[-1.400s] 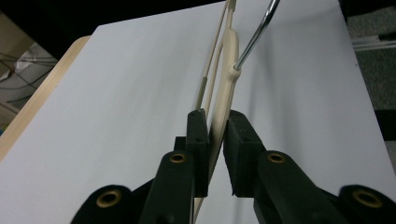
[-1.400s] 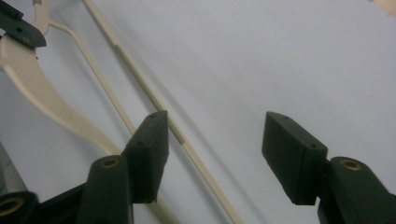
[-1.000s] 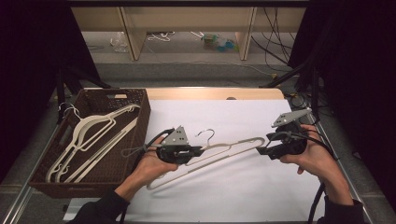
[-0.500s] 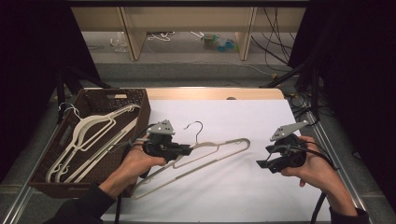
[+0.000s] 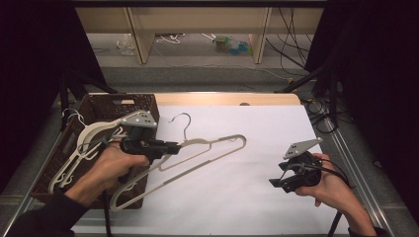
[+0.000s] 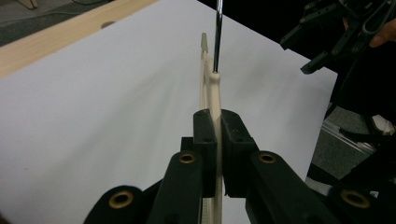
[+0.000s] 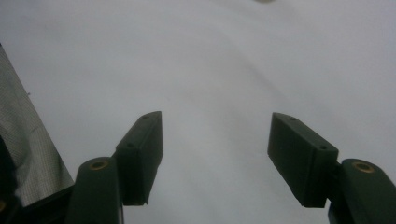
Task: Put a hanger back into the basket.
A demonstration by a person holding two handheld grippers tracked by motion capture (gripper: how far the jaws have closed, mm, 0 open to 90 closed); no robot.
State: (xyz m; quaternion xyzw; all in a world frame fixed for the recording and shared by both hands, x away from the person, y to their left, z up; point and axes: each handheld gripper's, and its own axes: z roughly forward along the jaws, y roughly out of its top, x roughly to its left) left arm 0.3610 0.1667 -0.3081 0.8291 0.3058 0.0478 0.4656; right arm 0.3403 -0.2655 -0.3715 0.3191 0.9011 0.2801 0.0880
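Brown basket (image 5: 148,101) sits at the table's 9 o'clock edge with more cream hangers (image 5: 89,140) in it, and just beside it the left gripper (image 5: 170,146) is clamped on the neck of a cream hanger (image 5: 217,148) (jaws pinch the plastic right below the metal hook (image 5: 182,121)). That hanger's long axis runs from about 8 o'clock over the basket's near corner to 2 o'clock over the white sheet (image 5: 247,197), so its free end points toward the table middle. The right gripper (image 5: 279,182) hangs well apart at 4 o'clock, jaws spread and empty, so the left hand is clearly the nearer one and probably swings the hanger on toward 9 o'clock into the basket.
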